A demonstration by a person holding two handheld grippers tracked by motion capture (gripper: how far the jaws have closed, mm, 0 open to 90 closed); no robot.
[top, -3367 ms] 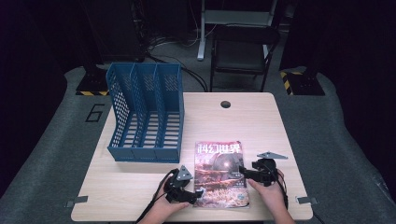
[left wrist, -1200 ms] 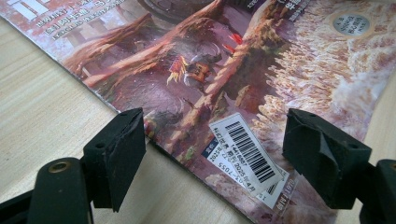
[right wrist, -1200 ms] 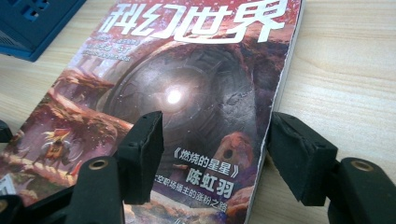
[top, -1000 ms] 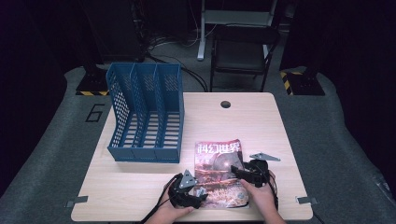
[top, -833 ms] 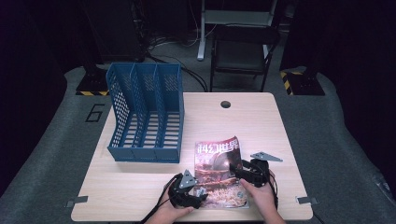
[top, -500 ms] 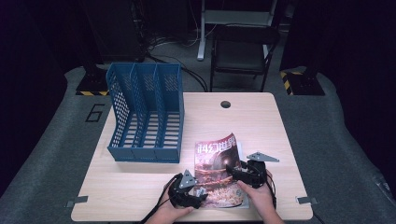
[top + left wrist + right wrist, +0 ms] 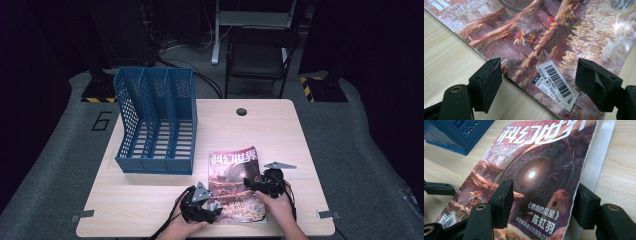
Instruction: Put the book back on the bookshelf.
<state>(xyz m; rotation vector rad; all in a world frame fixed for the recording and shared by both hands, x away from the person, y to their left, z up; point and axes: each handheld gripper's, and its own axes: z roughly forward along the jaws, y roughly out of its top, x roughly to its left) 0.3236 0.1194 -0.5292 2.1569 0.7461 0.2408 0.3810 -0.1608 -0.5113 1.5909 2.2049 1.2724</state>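
1. high view, going left to right: a blue file rack point(image 7: 156, 122) with three slots stands at about ten o'clock on the table point(image 7: 270, 130), open tops up, likely the place where the magazine is meant to end.

2. the left gripper point(image 7: 209, 207) sits at about six o'clock by the near edge, at the magazine's near left corner. in the left gripper view its jaws stand apart, one pad point(image 7: 486, 82) off the spine side over bare wood, the other over the cover. they press on nothing, so this gripper is released. it seems to be there to steady the corner or wait for a pinch.

3. the magazine point(image 7: 235, 182), cover up with a glowing ring picture and a barcode sticker point(image 7: 555, 82) near its near corner, lies at about five o'clock, between the two grippers and well apart from the rack.

4. the right gripper point(image 7: 257, 185) is at the magazine's right edge. in the right gripper view one pad point(image 7: 502, 200) lies on top of the cover and the other sits below the raised page edge, with a pale sheet point(image 7: 596, 162) showing beneath. the jaws have just been closing with the cover between them, but whether they already bite i cannot tell for sure; they look wide and loose.

5. my reading: the right edge is lifted so a jaw can get under it, since a flat magazine gives no grip otherwise. next would be a firm pinch, then standing it up toward the rack at ten o'clock.
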